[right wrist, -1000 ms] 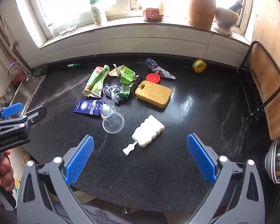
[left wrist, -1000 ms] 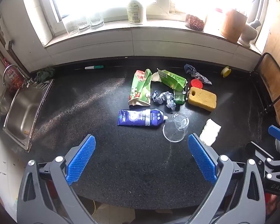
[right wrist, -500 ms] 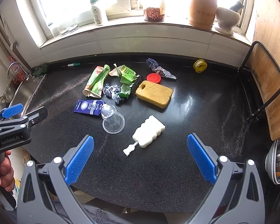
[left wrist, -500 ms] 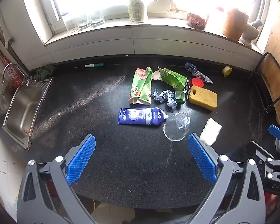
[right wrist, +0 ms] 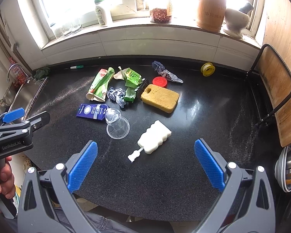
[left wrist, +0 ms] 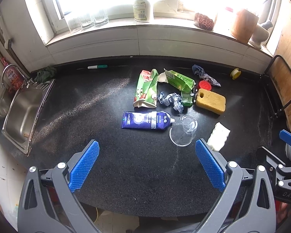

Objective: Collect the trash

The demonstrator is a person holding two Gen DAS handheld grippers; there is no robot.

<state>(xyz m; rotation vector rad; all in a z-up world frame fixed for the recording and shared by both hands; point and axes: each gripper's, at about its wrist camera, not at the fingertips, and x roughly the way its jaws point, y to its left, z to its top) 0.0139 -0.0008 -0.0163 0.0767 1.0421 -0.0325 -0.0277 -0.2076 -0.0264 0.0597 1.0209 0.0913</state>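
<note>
Trash lies in a cluster on the black counter (left wrist: 99, 104): a blue tube (left wrist: 145, 123), a clear plastic cup (left wrist: 183, 130) on its side, a flattened green pouch (left wrist: 147, 89), a torn green carton (left wrist: 181, 81), crumpled blue-grey wrappers (left wrist: 170, 102) and another wrapper (left wrist: 204, 74) at the back. The cup (right wrist: 117, 125) and the tube (right wrist: 92, 112) also show in the right wrist view. My left gripper (left wrist: 146, 161) is open and empty above the counter's front edge. My right gripper (right wrist: 144, 162) is open and empty, just in front of a white sponge brush (right wrist: 153, 138).
A yellow sponge (left wrist: 210, 101), a red lid (left wrist: 205, 85) and a yellow tape roll (right wrist: 208, 69) lie near the trash. A steel sink (left wrist: 23, 114) is at the left. A wooden board in a black rack (right wrist: 275, 97) stands at the right. Bottles and jars line the windowsill (left wrist: 126, 26).
Both views have shifted very slightly; the grippers stay open and nothing on the counter has moved.
</note>
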